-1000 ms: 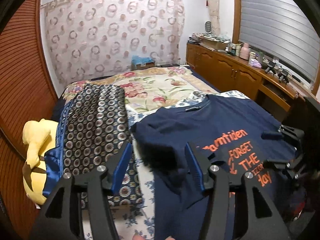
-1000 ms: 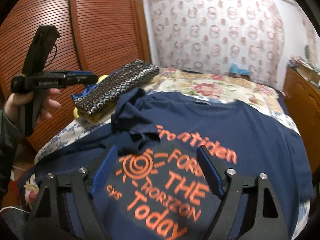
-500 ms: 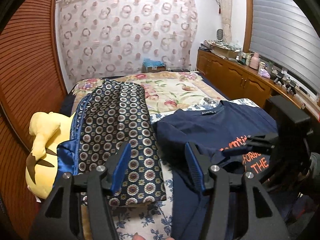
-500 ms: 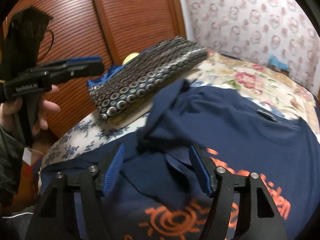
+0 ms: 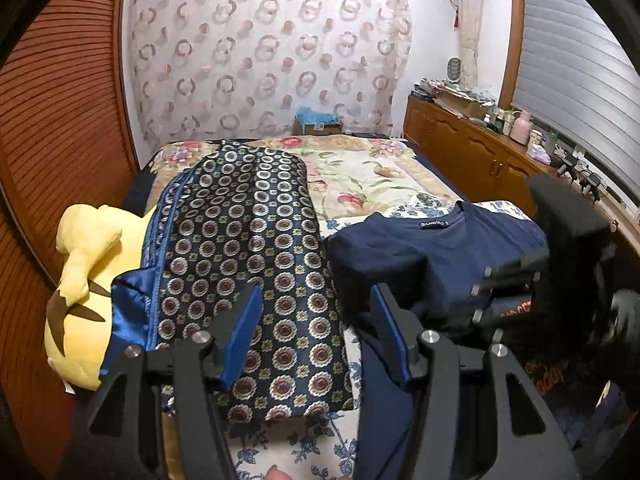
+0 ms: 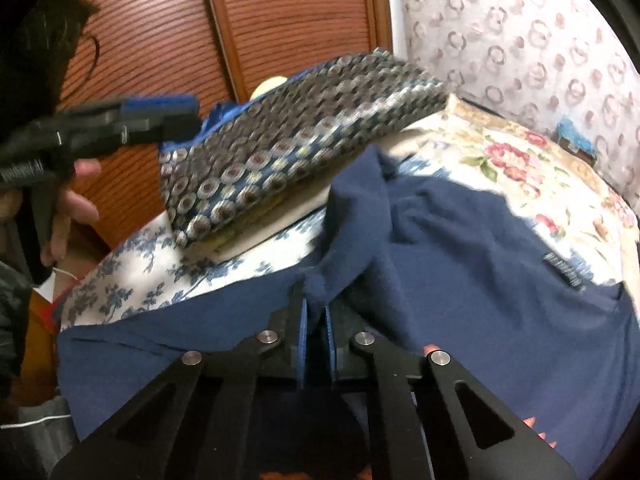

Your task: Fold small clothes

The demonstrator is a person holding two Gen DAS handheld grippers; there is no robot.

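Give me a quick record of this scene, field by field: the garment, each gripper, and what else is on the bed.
garment: navy T-shirt with orange print, spread on the bed, left sleeve bunched up
right gripper: jaws have just been closing, now shut on a bunched fold of the T-shirt's sleeve
left gripper: open, nothing between its pads, above the bed's near edge
beside T-shirt: folded patterned quilt
far left: yellow plush toy

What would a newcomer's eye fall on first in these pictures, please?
Probably the right gripper, low in its own view, whose jaws have just closed on a bunched fold of the navy T-shirt. Beyond it lies a circle-patterned cushion, with a yellow plush toy at its left.
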